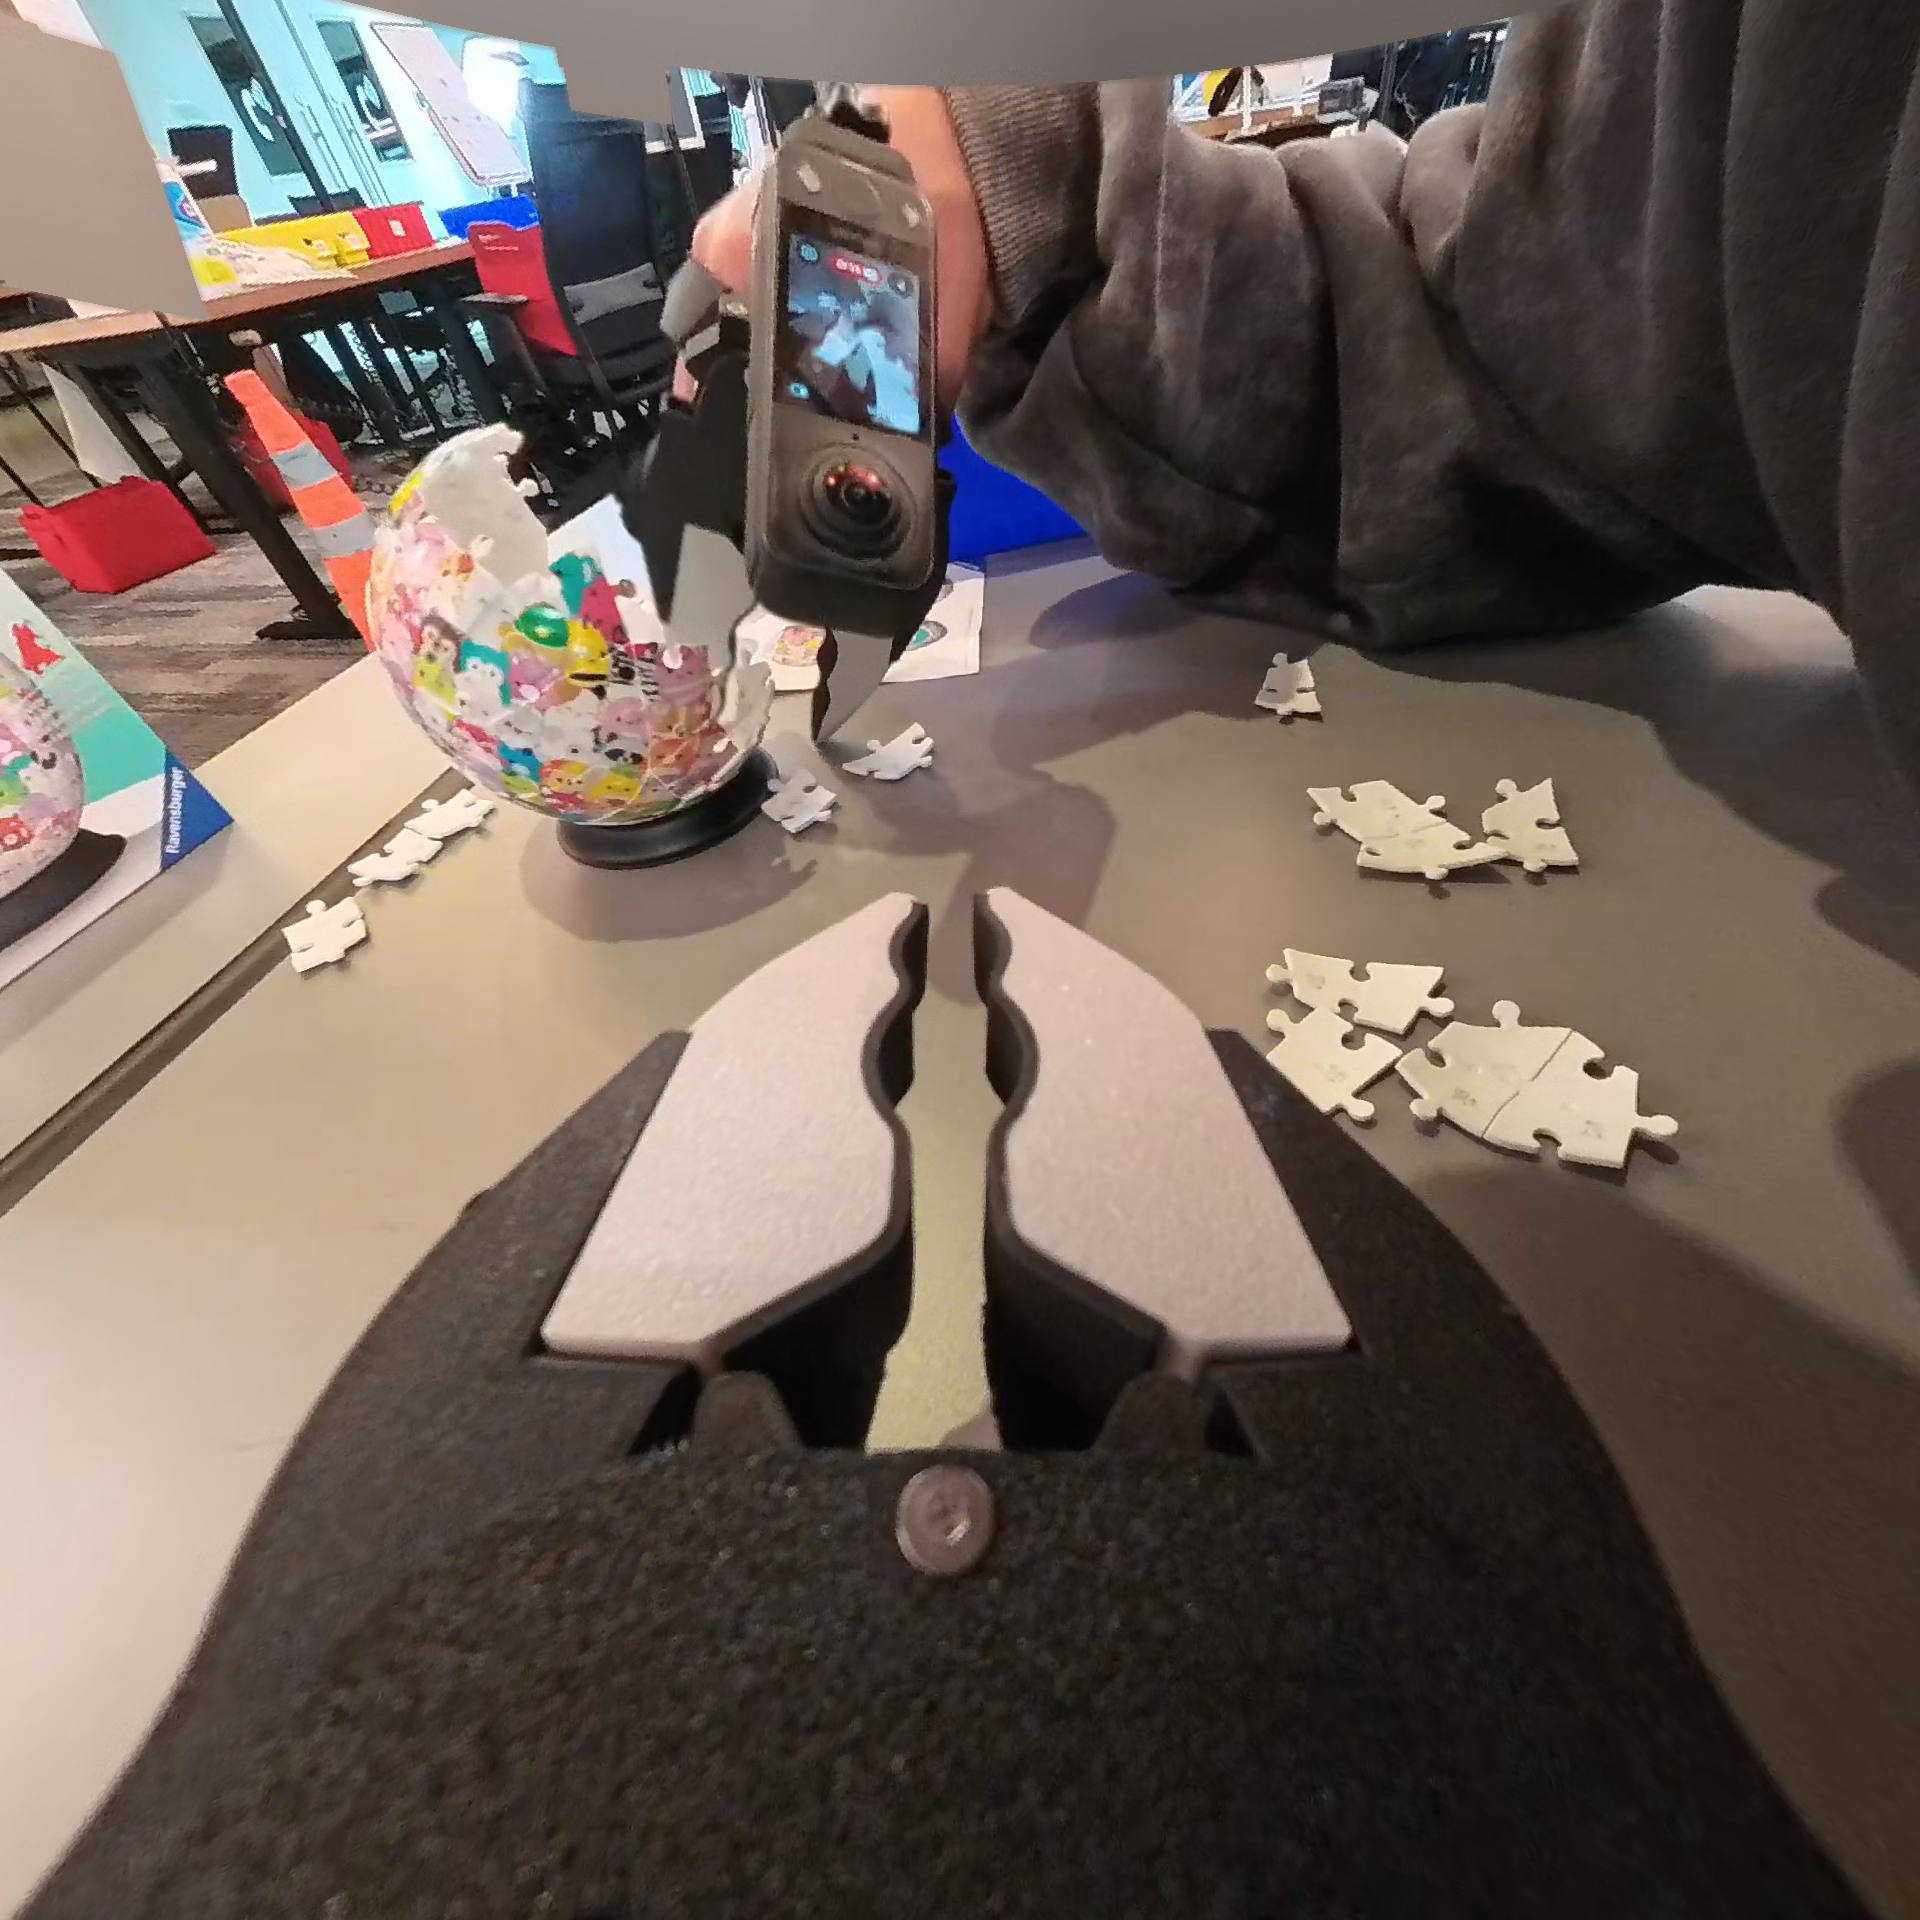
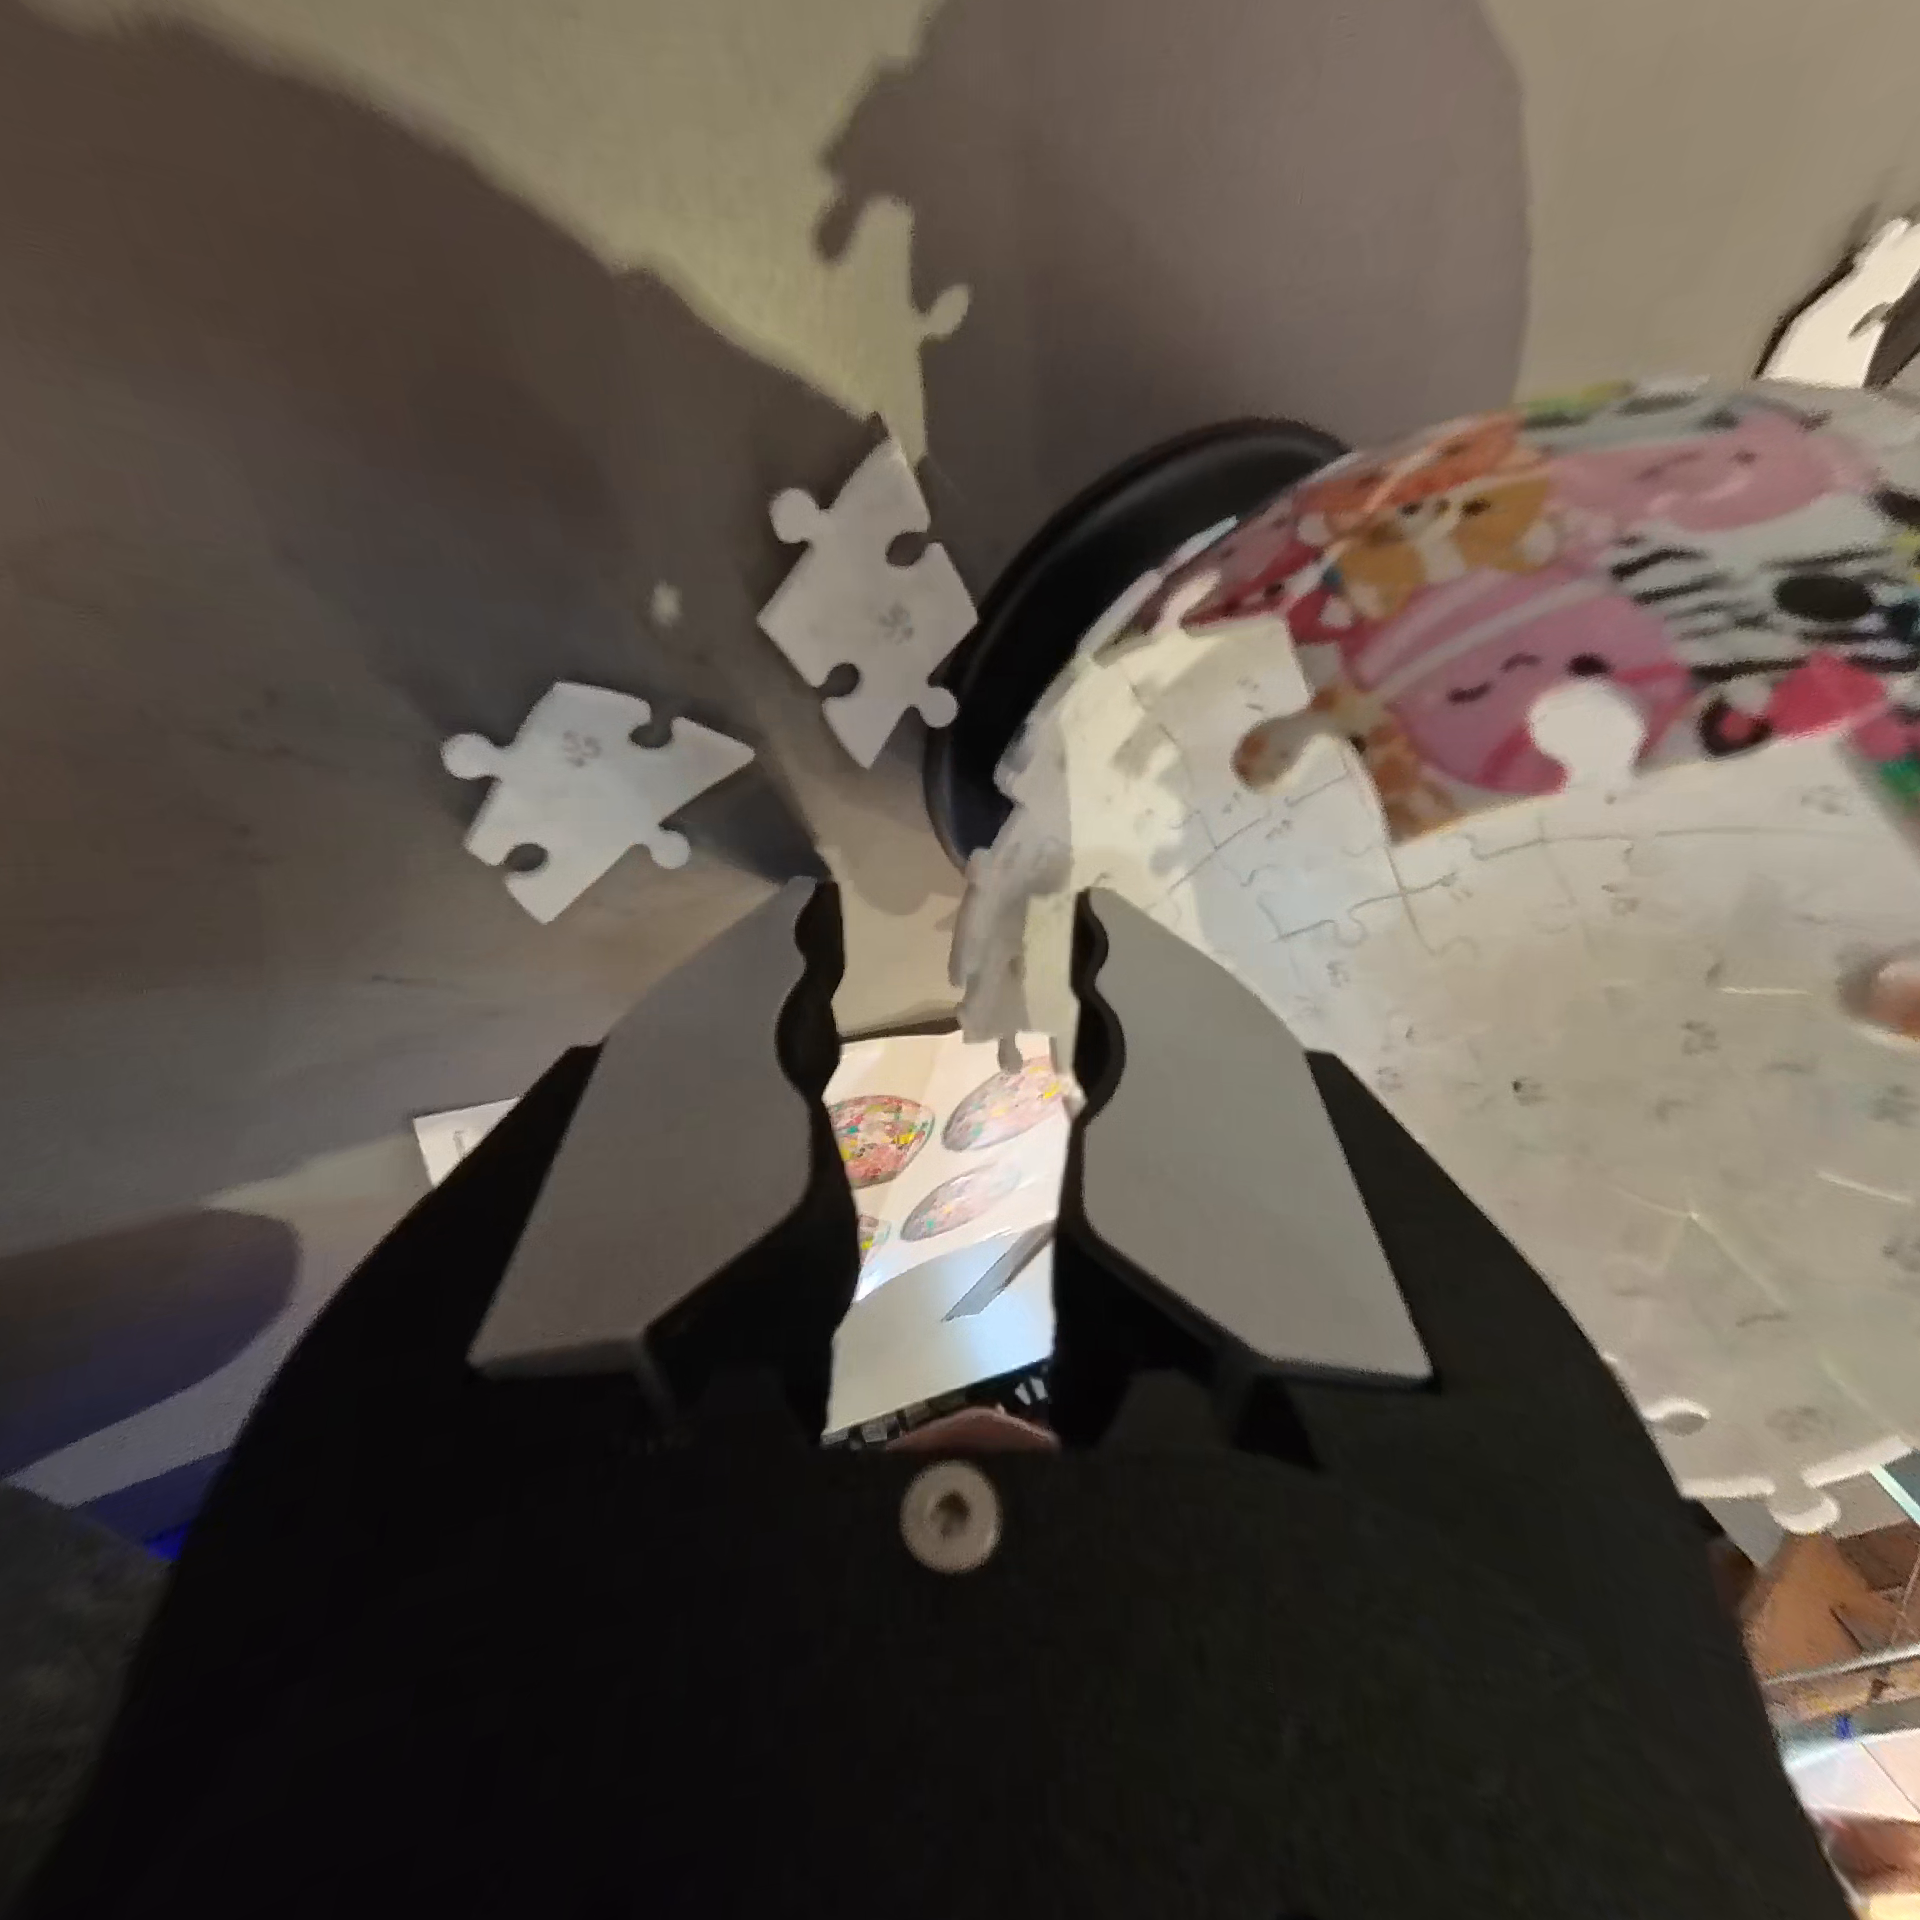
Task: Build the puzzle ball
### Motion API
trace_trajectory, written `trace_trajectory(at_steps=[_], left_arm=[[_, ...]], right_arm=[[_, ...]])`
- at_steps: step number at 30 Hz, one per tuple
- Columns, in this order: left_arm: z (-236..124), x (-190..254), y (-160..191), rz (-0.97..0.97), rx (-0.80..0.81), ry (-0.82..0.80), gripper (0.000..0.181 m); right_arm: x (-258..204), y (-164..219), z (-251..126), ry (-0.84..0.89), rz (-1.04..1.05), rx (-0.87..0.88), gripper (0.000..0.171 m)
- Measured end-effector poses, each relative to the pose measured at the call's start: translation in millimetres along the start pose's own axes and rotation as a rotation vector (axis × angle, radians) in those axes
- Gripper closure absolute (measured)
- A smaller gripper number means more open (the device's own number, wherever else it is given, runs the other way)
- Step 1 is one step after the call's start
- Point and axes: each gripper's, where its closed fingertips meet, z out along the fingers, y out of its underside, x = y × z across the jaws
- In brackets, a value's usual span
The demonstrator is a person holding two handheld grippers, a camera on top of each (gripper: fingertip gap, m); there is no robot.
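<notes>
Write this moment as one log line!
left gripper: nearly closed, empty, above table | right gripper: open at half-built colourful puzzle ball rim | loose white pieces waiting

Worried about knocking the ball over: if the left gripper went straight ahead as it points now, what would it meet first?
Bare table first, probably. The left gripper, nearly closed and empty, points between the puzzle ball's black stand and the right gripper; depth is uncertain.

puzzle ball [image 1: 540, 665]: multicolour cartoon print outside (pink, yellow, green), plain white inside
stand [image 1: 665, 826]: black
loose pieces [image 1: 1475, 1060]: white, face-down
table [image 1: 1143, 831]: grey
sleeve [image 1: 1403, 364]: dark grey
cone [image 1: 307, 468]: orange w/ grey bands
box [image 1: 94, 790]: teal, blue edge
</notes>
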Motion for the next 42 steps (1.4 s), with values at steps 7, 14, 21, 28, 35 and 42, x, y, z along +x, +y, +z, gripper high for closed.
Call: trace_trajectory(at_steps=[7, 14, 21, 28, 35, 42], left_arm=[[0.2, 0.4, 0.2, 0.003, -0.002, 0.0, 0.174], [0.3, 0.7, 0.5, 0.005, -0.003, 0.001, 0.174], [0.3, 1.0, 0.6, 0.007, -0.004, 0.001, 0.174], [0.2, 1.0, 0.7, 0.008, -0.003, 0.001, 0.174], [0.3, 1.5, 0.9, 0.01, -0.005, 0.002, 0.174], [0.9, 1.7, 1.5, 0.011, -0.009, 0.004, 0.174]], right_arm=[[-1.0, -6.9, -0.2, 0.016, -0.023, 0.041, 0.139], [-1.0, -7.1, 0.4, 0.012, -0.011, 0.055, 0.142], [-1.8, -3.6, 0.5, 0.01, -0.014, 0.017, 0.14], [1.8, -4.9, 2.1, 0.063, -0.057, 0.013, 0.146], [-6.5, -11.0, -19.7, 0.1, -0.05, 0.063, 0.133], [-11.3, -9.2, -10.2, 0.076, -0.047, 0.038, 0.132]])
